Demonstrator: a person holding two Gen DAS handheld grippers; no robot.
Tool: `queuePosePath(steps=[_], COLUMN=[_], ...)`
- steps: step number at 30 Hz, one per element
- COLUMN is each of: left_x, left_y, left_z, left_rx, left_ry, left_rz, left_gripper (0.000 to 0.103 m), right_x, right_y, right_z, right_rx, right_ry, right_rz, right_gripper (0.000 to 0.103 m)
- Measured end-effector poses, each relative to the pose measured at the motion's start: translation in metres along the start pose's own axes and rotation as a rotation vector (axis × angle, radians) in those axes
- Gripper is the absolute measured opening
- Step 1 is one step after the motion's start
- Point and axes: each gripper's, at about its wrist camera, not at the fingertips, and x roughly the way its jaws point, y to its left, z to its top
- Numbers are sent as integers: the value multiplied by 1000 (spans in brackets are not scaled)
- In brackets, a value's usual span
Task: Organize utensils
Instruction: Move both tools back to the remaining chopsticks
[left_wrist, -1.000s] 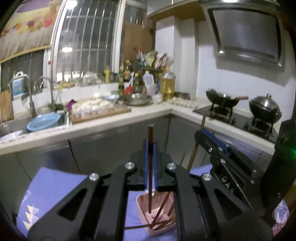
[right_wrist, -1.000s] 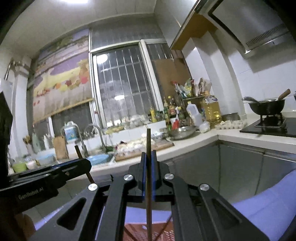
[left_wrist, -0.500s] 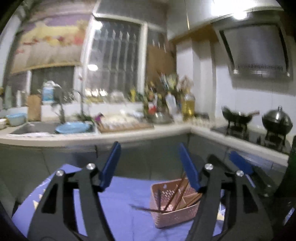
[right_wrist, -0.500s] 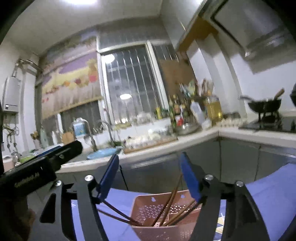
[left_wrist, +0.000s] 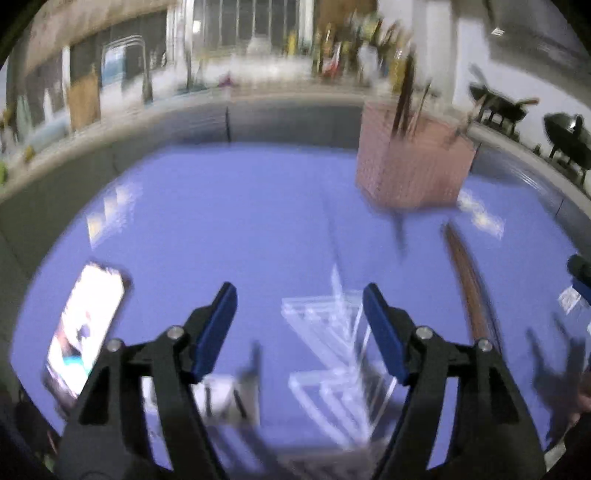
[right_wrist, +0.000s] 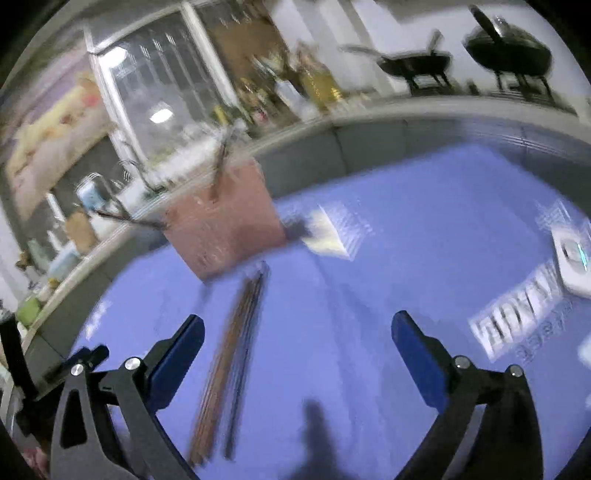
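Brown chopsticks (right_wrist: 236, 354) are left on the blue cloth (right_wrist: 406, 240); both grippers (left_wrist: 299, 325) (right_wrist: 295, 354) have just been spread, emptied into the pink basket (left_wrist: 410, 170).

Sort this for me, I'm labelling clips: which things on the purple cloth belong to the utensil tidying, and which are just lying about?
Job: pink basket holding chopsticks; loose chopsticks on the cloth.

Lying about: phone; clear stand; white device.
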Motion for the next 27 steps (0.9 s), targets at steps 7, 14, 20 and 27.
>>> queuePosePath(steps=[7,14,20,27], left_x=[5,8,10,5], left_y=[10,6,-3,-26], left_z=[-15,-11,-11,-6], left_rx=[-28,-27,-6,53], left_ry=[61,69,83,75], left_rz=[10,-9,-49,-110], left_gripper=[68,68,58,58], right_x=[12,9,29,46], right_y=[7,11,19,66], right_z=[-13,-10,-14,-32], right_rx=[-34,-48,-64,-271], right_ry=[70,28,198,332], right_rz=[-75,-71,2,83], right_gripper=[87,75,50,35])
